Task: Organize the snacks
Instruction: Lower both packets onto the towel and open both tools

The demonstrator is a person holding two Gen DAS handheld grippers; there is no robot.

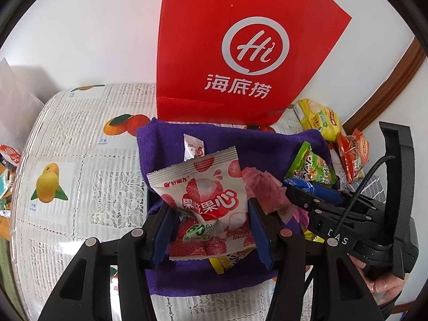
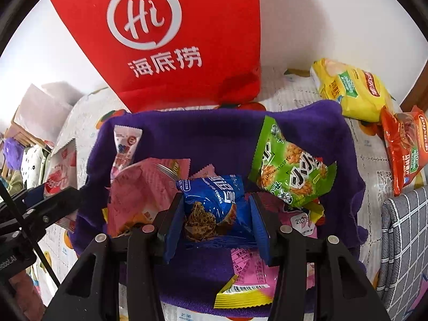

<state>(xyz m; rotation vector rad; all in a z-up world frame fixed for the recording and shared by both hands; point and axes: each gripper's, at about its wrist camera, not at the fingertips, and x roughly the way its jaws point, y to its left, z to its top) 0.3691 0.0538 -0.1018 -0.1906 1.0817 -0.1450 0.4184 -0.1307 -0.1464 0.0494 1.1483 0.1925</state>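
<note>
A purple cloth bin [image 2: 200, 128] stands on the table and holds several snack packets. My right gripper [image 2: 216, 203] is over its middle, shut on a blue cookie packet [image 2: 214, 195]. Around it lie a green packet [image 2: 291, 176], a pink packet [image 2: 141, 187] and a small white stick packet [image 2: 125, 144]. My left gripper [image 1: 208, 214] hangs over the bin's left side [image 1: 160, 144], shut on a white-and-pink lychee gummy packet [image 1: 203, 187]. The right gripper [image 1: 299, 195] shows at the right of the left wrist view.
A red paper bag [image 2: 174, 40] stands just behind the bin against the white wall. A yellow packet [image 2: 350, 88] and an orange packet [image 2: 404, 147] lie on the fruit-print tablecloth [image 1: 80, 160] to the right. A grey checked cloth [image 2: 401, 240] is at the right edge.
</note>
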